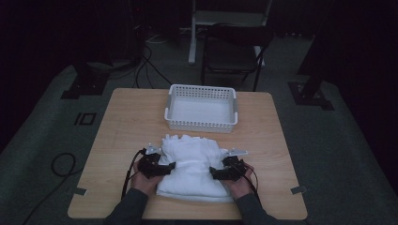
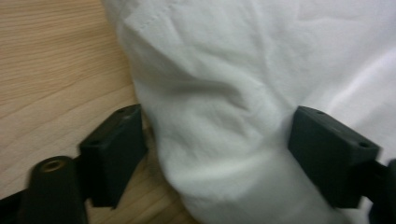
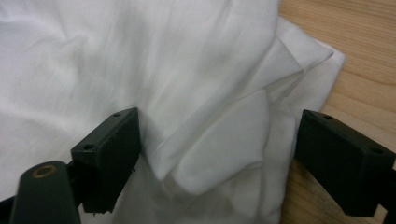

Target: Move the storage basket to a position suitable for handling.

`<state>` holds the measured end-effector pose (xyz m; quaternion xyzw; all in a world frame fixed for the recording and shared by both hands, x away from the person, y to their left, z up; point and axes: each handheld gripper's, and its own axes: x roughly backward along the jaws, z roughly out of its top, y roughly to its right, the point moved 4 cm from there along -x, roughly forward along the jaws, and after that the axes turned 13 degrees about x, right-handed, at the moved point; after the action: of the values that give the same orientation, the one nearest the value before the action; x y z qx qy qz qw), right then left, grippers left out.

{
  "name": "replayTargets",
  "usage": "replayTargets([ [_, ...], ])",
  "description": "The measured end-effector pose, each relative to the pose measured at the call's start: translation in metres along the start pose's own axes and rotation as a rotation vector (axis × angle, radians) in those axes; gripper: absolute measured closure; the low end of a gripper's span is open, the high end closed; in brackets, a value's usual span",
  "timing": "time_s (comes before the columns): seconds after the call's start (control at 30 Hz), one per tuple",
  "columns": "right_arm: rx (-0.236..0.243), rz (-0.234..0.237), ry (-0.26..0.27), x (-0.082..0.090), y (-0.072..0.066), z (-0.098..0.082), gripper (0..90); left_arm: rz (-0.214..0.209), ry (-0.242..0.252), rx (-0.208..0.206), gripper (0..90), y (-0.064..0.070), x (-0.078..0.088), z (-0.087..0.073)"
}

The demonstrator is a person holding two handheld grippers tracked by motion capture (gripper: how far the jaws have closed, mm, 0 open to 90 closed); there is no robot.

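Observation:
A folded white cloth (image 1: 192, 161) lies on the near half of the wooden table (image 1: 126, 122). My left gripper (image 1: 170, 166) is at the cloth's left edge, its jaws wide around a thick rounded fold of cloth (image 2: 219, 140). Both pads touch that fold, which bunches between them. My right gripper (image 1: 213, 172) is at the cloth's right edge and stands open around a folded corner of the cloth (image 3: 219, 144). Its left pad rests against the fabric, and a sliver of bare wood shows beside the other pad. A hand holds each gripper at the table's near edge.
A white slotted basket (image 1: 202, 89) stands just beyond the cloth at the middle of the table, with nothing in it. A dark chair (image 1: 234, 47) and cables sit on the floor behind the table. Bare wood lies to the left and right of the cloth.

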<state>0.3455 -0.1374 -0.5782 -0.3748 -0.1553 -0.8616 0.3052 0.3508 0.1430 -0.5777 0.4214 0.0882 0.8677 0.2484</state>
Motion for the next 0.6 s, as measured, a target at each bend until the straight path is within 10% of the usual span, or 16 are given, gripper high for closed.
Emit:
replayTargets([
  [0.33,0.044,0.126,0.046,0.000,-0.009,0.005,58.7,-0.124,-0.044,0.039,56.4,0.001,0.001,-0.001],
  [0.6,0.018,0.188,0.062,-0.002,-0.008,0.005,75.7,-0.059,-0.017,-0.065,75.1,0.012,0.004,-0.001],
])
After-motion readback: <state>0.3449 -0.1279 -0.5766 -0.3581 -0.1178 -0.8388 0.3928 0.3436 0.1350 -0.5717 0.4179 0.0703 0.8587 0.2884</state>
